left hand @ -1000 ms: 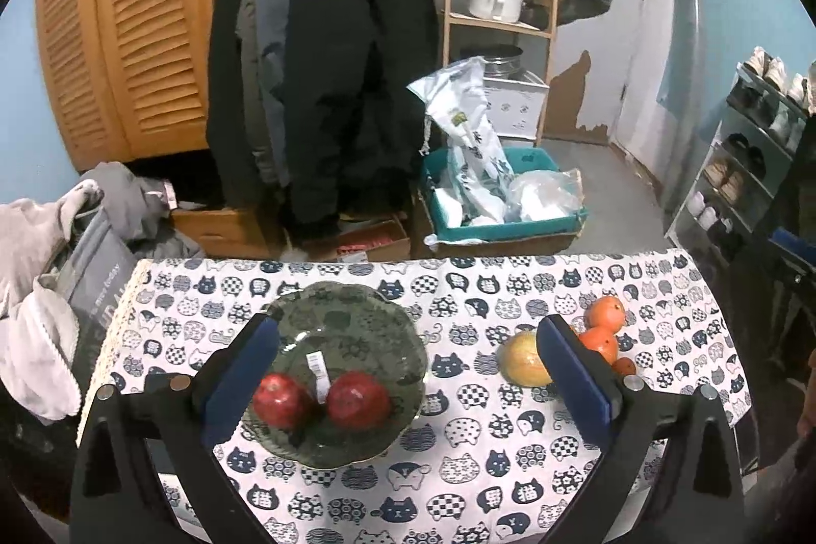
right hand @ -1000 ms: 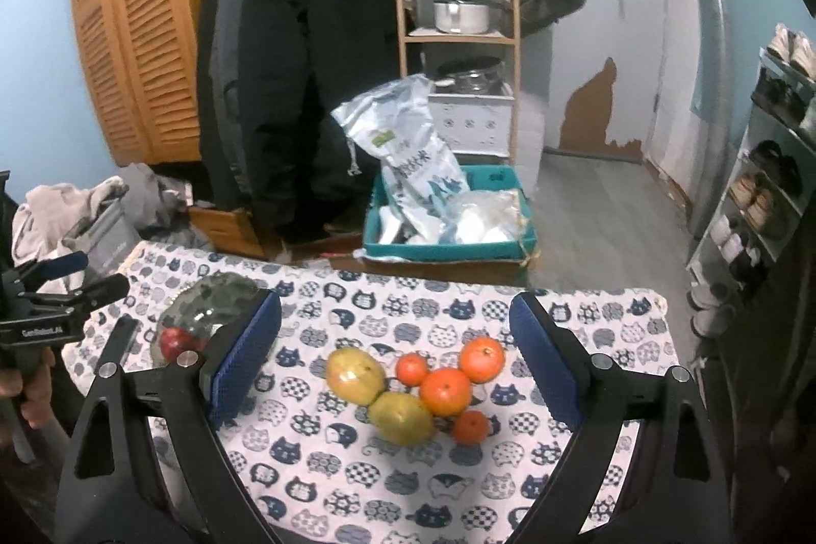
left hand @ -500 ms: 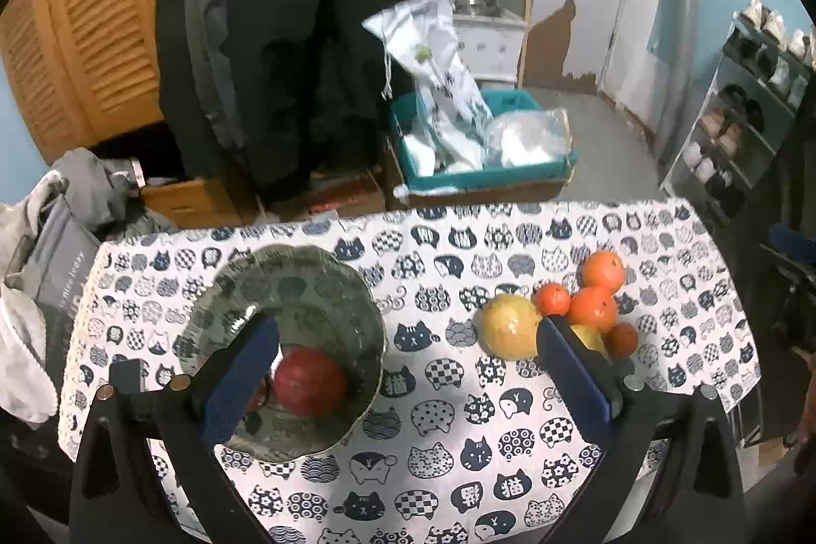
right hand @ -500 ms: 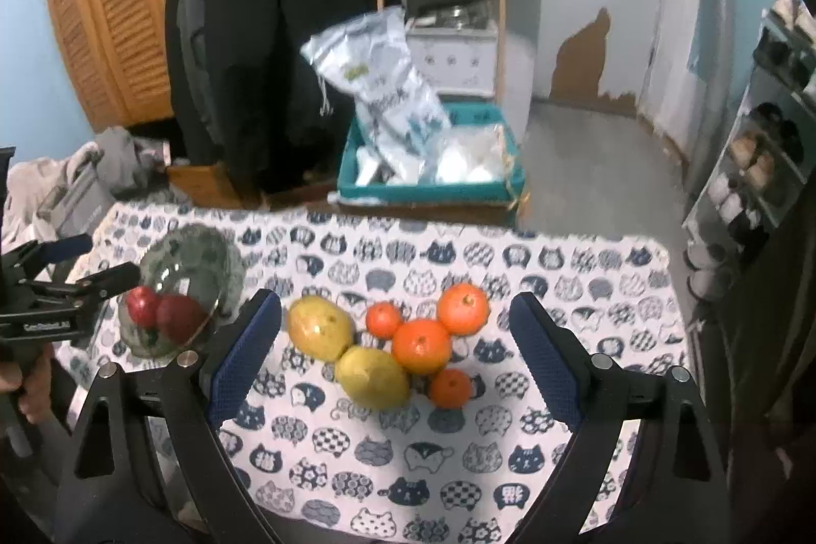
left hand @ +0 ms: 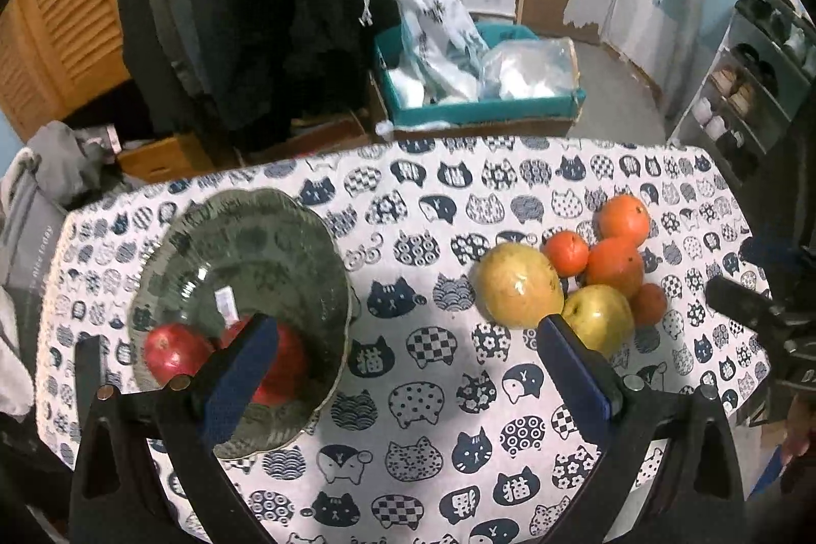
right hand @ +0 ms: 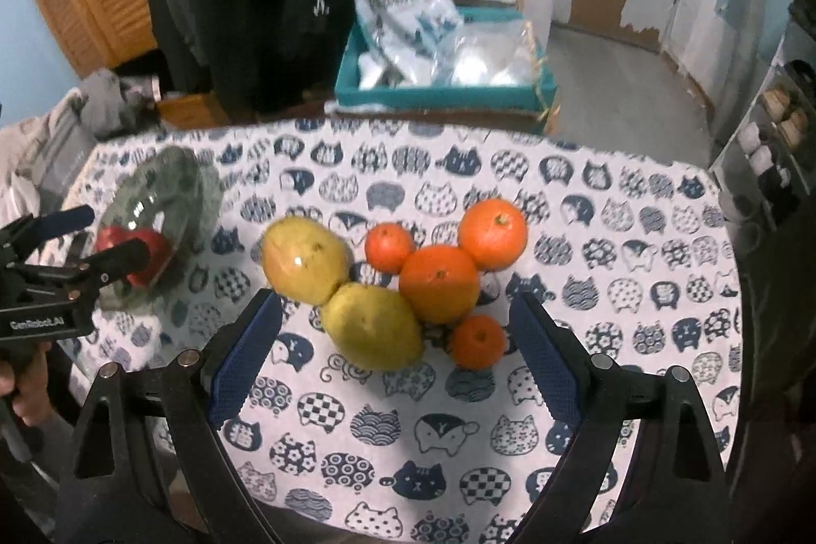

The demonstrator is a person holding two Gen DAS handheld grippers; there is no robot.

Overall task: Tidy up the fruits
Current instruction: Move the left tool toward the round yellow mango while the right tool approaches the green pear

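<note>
Cat-print cloth covers the bench [right hand: 637, 391], fruit bunched tight on it. Both sets of jaws stand apart and empty. Nearest the right gripper [right hand: 392, 355], the yellow pear [right hand: 375, 326] lies just ahead between them, touching an orange [right hand: 439, 284]; closing carelessly could roll neighbours away. Farther left, the green bowl [left hand: 265, 238] holds two red apples [left hand: 176, 353]

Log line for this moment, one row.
left gripper: open, empty, above table near green bowl | bowl: two red apples | right gripper: open, empty, facing pears and oranges on cloth
</note>
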